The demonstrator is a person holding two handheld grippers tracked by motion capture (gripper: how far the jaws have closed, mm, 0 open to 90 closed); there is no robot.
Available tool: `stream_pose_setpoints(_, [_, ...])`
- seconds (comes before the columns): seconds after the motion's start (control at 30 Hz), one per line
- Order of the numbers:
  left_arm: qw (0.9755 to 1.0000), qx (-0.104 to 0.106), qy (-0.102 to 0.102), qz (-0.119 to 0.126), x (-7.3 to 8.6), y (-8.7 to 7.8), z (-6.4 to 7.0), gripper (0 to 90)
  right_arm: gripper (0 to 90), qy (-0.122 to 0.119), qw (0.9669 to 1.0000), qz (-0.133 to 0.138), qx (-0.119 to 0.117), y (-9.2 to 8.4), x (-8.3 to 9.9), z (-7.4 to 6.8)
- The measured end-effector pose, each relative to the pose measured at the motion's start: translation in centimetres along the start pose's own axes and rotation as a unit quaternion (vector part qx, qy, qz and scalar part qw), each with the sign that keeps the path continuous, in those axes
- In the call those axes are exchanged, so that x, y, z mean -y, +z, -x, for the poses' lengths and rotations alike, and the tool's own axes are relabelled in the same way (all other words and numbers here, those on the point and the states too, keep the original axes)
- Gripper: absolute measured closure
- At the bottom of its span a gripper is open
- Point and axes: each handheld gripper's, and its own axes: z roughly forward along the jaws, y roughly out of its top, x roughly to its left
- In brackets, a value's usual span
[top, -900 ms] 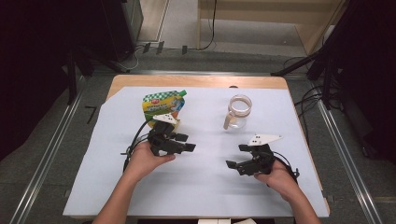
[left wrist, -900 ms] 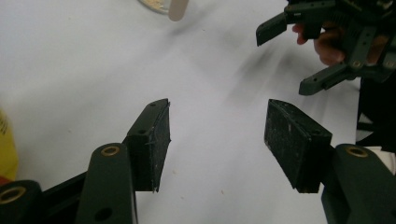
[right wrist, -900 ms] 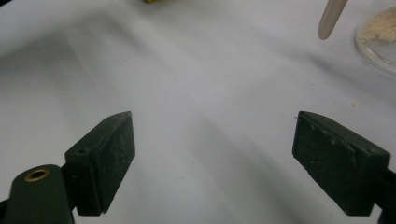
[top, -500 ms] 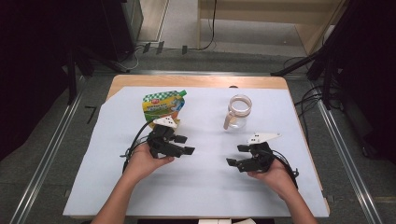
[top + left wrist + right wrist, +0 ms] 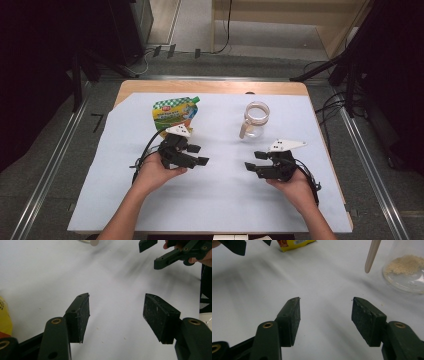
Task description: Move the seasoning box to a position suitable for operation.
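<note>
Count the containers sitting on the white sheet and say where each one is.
2. The yellow-green pouch lies at the far left of the sheet, just beyond the left claw. The clear glass jug stands at the far right, beyond the right claw. Nothing seems hidden.

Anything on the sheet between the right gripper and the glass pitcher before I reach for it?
Nothing: in the right gripper view, bare white sheet runs from the open right gripper to the glass pitcher.
</note>
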Motion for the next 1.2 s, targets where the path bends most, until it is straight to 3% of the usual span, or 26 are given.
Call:
stream_pose_setpoints(0.2, [0.9996, -0.014, 0.02, -0.011, 0.1, 0.1, 0.3, 39.8, 43.9, 0.003, 1.0, 0.005, 0.0, -0.4, 0.0, 0.1])
stream_pose_setpoints(0.27, [0.9995, -0.01, 0.024, -0.018, 0.1, 0.2, 0.3, 39.8, 44.0, -0.004, 1.0, -0.002, -0.004, -0.4, 0.0, 0.1])
stream_pose_setpoints(0.3, [0.9995, -0.008, 0.026, -0.017, 0.1, 0.2, 0.4, 39.8, 44.1, -0.021, 0.9998, -0.005, -0.001, -0.4, 0.2, 0.0])
stream_pose_setpoints(0.5, [0.9994, -0.006, 0.03, -0.014, 0.2, 0.1, 0.4, 38.2, 43.6, -0.026, 0.9995, -0.009, -0.011, -0.2, 0.3, 0.2])
stream_pose_setpoints(0.93, [0.9995, -0.005, 0.031, -0.001, -0.1, -0.1, 0.7, 38.8, 44.8, -0.01, 0.9999, -0.007, -0.01, 0.0, 0.2, 0.8])
stream_pose_setpoints(1.13, [0.9994, -0.006, 0.032, -0.011, 0.0, -0.1, 0.9, 38.5, 44.5, -0.002, 1.0, -0.001, 0.009, -0.2, -0.4, 1.3])
stream_pose_setpoints(1.2, [0.9996, 0.001, 0.028, -0.004, -0.2, -0.3, 1.0, 37.5, 44.3, 0.005, 0.9999, 0.001, 0.014, -0.4, -0.6, 1.4])
